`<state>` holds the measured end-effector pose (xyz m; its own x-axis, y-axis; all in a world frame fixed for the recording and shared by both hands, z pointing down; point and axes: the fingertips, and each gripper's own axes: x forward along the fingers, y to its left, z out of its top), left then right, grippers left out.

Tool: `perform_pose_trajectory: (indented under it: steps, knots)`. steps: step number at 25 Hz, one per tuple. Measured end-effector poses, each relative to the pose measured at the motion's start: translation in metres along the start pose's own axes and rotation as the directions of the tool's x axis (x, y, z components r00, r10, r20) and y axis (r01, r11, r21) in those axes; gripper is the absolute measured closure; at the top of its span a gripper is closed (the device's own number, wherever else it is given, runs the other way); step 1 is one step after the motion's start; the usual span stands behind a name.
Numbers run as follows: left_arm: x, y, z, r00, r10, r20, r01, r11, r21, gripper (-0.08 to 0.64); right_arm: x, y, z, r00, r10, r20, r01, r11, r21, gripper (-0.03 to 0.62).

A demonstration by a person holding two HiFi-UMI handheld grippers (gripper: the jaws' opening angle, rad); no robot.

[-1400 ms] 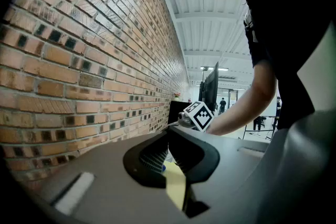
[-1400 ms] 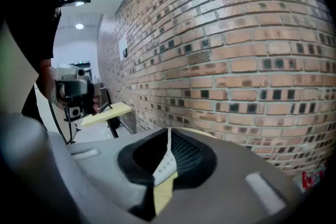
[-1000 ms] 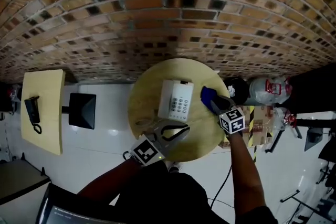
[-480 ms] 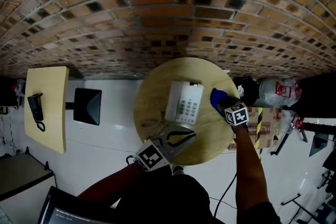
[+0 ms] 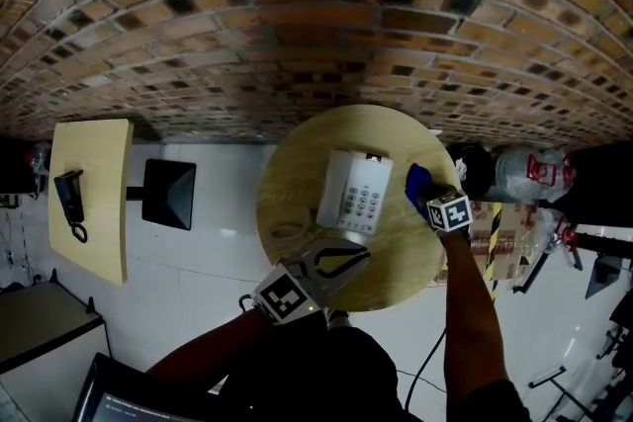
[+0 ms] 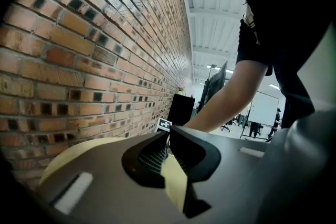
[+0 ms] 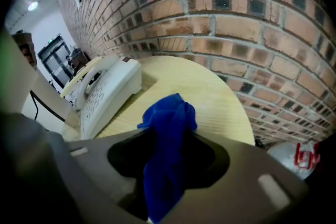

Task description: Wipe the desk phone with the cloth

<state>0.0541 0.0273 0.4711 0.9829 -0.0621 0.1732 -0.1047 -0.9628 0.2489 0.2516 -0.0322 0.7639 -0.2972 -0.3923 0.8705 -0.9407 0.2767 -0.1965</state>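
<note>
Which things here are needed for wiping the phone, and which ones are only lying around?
For the job:
- white desk phone
- blue cloth
- round table under the phone

Only lying about:
- black phone on the side table
- black box
- white bag

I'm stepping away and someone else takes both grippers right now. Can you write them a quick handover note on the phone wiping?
Right gripper: its jaws have just been closing on the blue cloth, which bunches out past the tips, beside the phone on the round table.
Left gripper: shut and empty, over the table's near edge.
White desk phone: lies flat on the table with the handset on its cradle; the cloth is not touching it.
Done: the cloth is in the grip.
Left: bring the cloth onto the phone and wipe.
</note>
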Motion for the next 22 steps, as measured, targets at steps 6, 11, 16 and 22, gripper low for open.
perform_pose_trajectory:
  steps: [6,11,16,22]
  knots:
    - [-0.001,-0.006,-0.001,1.0,-0.004,-0.003,0.004,1.0,0.008,0.541,-0.001,0.01,0.002,1.0,0.013,0.008,-0.013,0.999,0.04,0.48]
    - [-0.006,-0.008,0.002,1.0,0.014,0.007,-0.014,1.0,0.02,0.541,-0.02,0.034,0.038,0.993,0.047,0.109,-0.046,0.999,-0.011,0.482]
    - [-0.017,-0.007,0.008,0.999,0.048,0.024,-0.048,0.999,0.016,0.541,-0.038,0.075,0.11,0.967,0.139,0.213,-0.114,0.985,-0.127,0.482]
    - [-0.04,-0.003,0.006,0.995,0.097,0.029,-0.097,0.995,0.006,0.541,-0.012,0.104,0.163,0.965,0.179,0.19,-0.134,0.965,-0.227,0.482]
